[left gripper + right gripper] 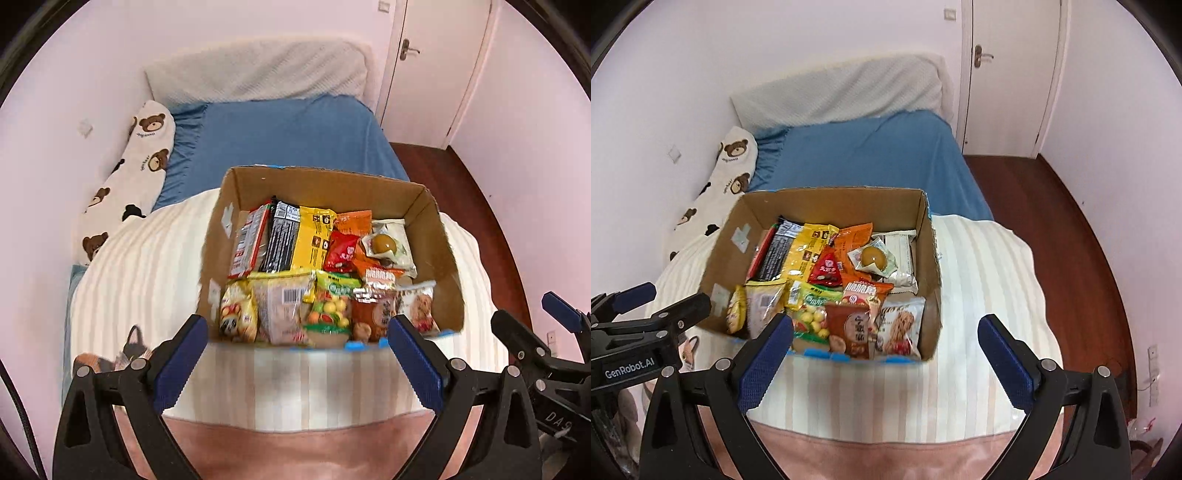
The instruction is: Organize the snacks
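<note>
While the left wrist view looks down on the bed, the cardboard box stands on a cream striped blanket, open-topped and filled with snack packets. Against the box's far wall lie a black packet, a yellow packet and a clear pouch holding a braised egg. A red packet sits between the yellow packet and the egg pouch. Along the box's near wall stand a fruit candy bag and a white packet printed with a noodle-like snack. The left tongs are spread wide, holding nothing, poised just short of the box's near wall. The right tongs show at the edge, beyond the box's right side; whether they are open cannot be told here. A bear-print pillow lies beyond the box's left side, on the blue sheet.

From the right wrist view, the cardboard box sits left of centre on the striped blanket. The right tongs are spread wide and empty, one blue pad in front of the box's near wall, the other over bare blanket off the box's right side. The left tongs appear off the box's left side, clear of it. The egg pouch rests near the box's right wall, and the candy bag by its near wall.
</note>
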A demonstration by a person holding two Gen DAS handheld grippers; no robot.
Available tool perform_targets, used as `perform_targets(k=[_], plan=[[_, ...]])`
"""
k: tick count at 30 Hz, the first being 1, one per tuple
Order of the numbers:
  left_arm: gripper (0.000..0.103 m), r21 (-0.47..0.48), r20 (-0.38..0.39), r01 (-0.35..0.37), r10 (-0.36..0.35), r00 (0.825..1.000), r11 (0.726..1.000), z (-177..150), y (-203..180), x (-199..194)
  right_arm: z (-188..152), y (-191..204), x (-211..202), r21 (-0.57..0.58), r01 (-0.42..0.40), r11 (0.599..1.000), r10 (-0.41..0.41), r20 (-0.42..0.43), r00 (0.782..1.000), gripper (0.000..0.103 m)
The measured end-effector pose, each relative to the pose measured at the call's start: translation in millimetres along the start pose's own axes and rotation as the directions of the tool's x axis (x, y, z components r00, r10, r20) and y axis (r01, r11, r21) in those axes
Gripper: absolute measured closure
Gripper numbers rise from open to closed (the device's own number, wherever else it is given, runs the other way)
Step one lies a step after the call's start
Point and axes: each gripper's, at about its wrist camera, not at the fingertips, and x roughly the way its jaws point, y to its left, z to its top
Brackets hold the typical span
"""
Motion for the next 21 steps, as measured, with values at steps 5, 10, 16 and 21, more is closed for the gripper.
perform_targets(k=[5,10,16,21], plan=[[0.003,-0.016,0.064,-0.007,0.008,0.998,1.000,-25.6,4.7,-41.4,-17.9,3.8,-46.0,-0.005,-0.011,1.000,0.012,0.063,0.998,0.000],[0.003,-0.022,0.121,-0.016,0.019,0.992,1.000,-48.0,8.1,-77.1,-34.3,9.2,-88.7,-0.015,-0.014,1.000,0.016,0.119,0.993,0.000],[0.003,-0.006,0.162,-0.030,0.031,0.986,1.000,-70.8,6.4,-110.1,-52.9,15.8,-132.1,-0.026,-0.005,1.000,0.010,0.178,0.984,0.000],[0.003,-0.002,0.201,-0.048,0.047,0.978,0.999,-83.6,6.3,-132.1,-64.0,16.9,-156.8,-0.023,-0.017,1.000,0.021,0.191,0.981,0.000]])
